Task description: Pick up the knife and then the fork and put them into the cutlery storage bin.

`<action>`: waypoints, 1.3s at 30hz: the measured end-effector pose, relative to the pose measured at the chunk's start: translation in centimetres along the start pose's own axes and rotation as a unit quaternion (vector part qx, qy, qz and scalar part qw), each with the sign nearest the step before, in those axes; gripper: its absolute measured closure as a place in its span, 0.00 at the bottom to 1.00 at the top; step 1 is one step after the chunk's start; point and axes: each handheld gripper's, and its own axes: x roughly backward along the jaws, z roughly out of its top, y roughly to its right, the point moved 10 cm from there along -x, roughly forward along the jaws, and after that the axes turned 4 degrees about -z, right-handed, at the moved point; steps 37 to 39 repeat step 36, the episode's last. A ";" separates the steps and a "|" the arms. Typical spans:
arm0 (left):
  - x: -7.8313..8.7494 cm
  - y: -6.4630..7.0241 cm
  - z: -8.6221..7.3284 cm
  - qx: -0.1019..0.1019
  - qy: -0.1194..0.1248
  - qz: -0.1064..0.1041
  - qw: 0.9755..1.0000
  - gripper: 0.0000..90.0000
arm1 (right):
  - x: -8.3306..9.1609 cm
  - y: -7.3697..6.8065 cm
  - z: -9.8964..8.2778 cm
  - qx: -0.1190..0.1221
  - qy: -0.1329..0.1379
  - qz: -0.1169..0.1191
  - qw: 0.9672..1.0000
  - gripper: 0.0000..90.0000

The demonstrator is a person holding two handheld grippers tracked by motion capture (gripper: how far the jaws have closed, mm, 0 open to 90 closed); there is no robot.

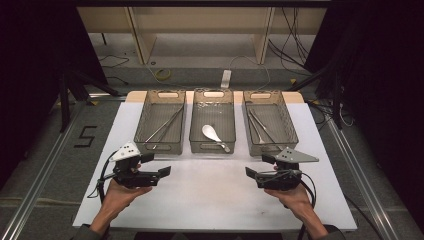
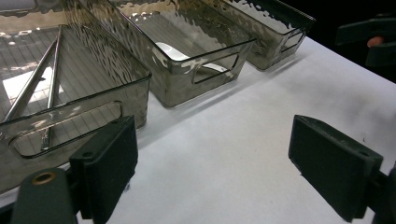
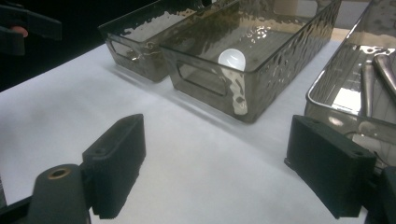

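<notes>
Three smoky translucent bins stand in a row at the back of the white table (image 1: 210,195). The left bin (image 1: 141,120) holds two thin metal rods (image 1: 165,127), also visible in the left gripper view (image 2: 35,81). A white spoon (image 1: 211,133) lies in the middle bin (image 1: 192,125). The right bin (image 1: 290,125) holds metal utensils (image 1: 259,127). My left gripper (image 1: 157,165) hovers open in front of the left bin, nothing between its pads (image 2: 105,168). My right gripper (image 1: 259,166) is open in front of the right bin, also holding nothing.
Bare white tabletop stretches between the two grippers and the bins' front walls. In the right gripper view the middle bin (image 3: 243,88) with the spoon (image 3: 231,59) lies straight ahead. Dark floor, cables and wooden furniture legs lie beyond the table.
</notes>
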 end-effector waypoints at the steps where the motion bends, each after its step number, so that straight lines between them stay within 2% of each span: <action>1: 0.0 0.0 0.0 0.001 0.001 0.000 1.000 0.17 | 0.1 0.0 -0.1 0.000 -0.001 0.000 1.000 0.22; 6: 0.0 0.2 0.0 -0.002 -0.001 -0.003 1.000 0.17 | 0.4 0.1 -0.6 -0.003 0.000 -0.004 1.000 0.22; 9: 0.1 0.1 0.0 0.000 0.001 -0.006 1.000 0.17 | 0.5 0.1 -1.0 -0.014 -0.003 0.001 1.000 0.22; 12: 0.0 0.2 0.0 -0.001 0.000 -0.008 1.000 0.17 | 0.6 0.2 -1.3 -0.007 0.000 -0.010 1.000 0.22; 39: -0.1 0.3 -0.1 -0.005 -0.002 -0.012 1.000 0.17 | 0.6 0.3 -1.7 -0.010 -0.010 -0.013 1.000 0.21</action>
